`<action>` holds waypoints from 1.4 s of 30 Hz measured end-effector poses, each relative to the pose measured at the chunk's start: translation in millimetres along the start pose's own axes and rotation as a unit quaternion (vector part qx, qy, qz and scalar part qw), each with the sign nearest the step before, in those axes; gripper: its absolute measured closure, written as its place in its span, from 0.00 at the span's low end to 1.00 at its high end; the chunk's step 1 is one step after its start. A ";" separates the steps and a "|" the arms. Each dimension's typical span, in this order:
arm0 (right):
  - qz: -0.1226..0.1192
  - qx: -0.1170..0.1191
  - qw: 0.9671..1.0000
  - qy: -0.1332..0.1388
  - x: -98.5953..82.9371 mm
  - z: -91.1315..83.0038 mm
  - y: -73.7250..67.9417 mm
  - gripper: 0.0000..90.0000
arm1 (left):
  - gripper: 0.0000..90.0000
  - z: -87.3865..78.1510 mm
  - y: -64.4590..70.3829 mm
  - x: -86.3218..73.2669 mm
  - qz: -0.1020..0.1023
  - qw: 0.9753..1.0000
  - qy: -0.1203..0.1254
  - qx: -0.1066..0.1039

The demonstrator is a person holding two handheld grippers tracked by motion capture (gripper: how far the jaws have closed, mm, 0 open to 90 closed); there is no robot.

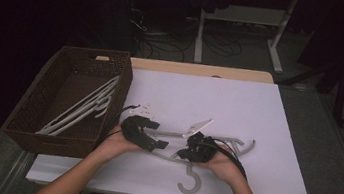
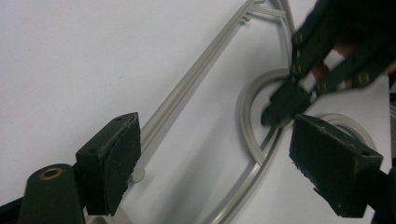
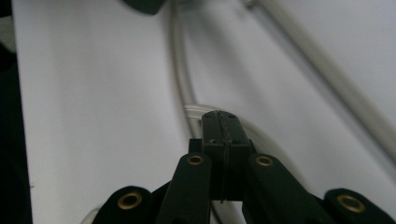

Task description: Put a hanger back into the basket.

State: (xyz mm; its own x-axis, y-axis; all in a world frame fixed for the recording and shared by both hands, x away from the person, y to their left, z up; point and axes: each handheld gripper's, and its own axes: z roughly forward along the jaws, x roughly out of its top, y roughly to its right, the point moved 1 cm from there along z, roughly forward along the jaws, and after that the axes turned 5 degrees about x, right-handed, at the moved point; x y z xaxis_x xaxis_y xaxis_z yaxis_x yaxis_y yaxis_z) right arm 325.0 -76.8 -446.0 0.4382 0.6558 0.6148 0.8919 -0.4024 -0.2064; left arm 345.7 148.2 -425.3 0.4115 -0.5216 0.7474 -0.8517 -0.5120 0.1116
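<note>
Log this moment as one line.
left claw: open over hanger | right claw: shut on hanger | basket: holds hangers

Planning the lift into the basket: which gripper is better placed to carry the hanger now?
Right: the right gripper is already shut on the hanger; the left gripper is open, holding nothing.

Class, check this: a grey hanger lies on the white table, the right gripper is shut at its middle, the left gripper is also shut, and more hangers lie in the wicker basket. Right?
Not quite. The left gripper is open; the left gripper view shows its jaws wide apart over the grey hanger. The rest holds: right gripper shut, more hangers in the wicker basket.
</note>
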 end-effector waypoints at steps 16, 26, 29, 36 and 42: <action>0.129 -0.178 0.975 0.033 -50.0 -85.8 62.1 0.99 | 0.19 -0.2 0.3 -0.6 -0.003 1.000 0.002 -0.003; 0.176 -0.216 0.960 0.028 -68.7 -82.3 87.8 0.99 | 0.19 0.4 0.3 -1.2 -0.002 1.000 0.000 -0.004; 0.179 -0.219 0.959 0.028 -69.6 -79.7 90.6 0.99 | 0.19 0.6 0.4 -1.3 -0.002 1.000 -0.001 -0.004; 0.183 -0.217 0.959 0.022 -70.0 -75.2 94.8 0.99 | 0.19 1.4 0.7 -1.7 0.000 1.000 -0.004 -0.007; 0.186 -0.213 0.959 0.013 -70.3 -72.3 95.8 1.00 | 0.19 1.6 0.7 -1.9 0.002 1.000 -0.005 -0.008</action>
State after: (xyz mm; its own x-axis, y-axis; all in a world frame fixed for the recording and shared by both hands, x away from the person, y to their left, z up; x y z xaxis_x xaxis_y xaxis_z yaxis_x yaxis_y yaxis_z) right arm 371.6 -207.7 -453.9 0.7096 0.4023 0.5785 0.5446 -0.8341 -0.0880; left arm 344.9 147.7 -427.7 0.4120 -0.5305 0.7408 -0.8581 -0.4994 0.1195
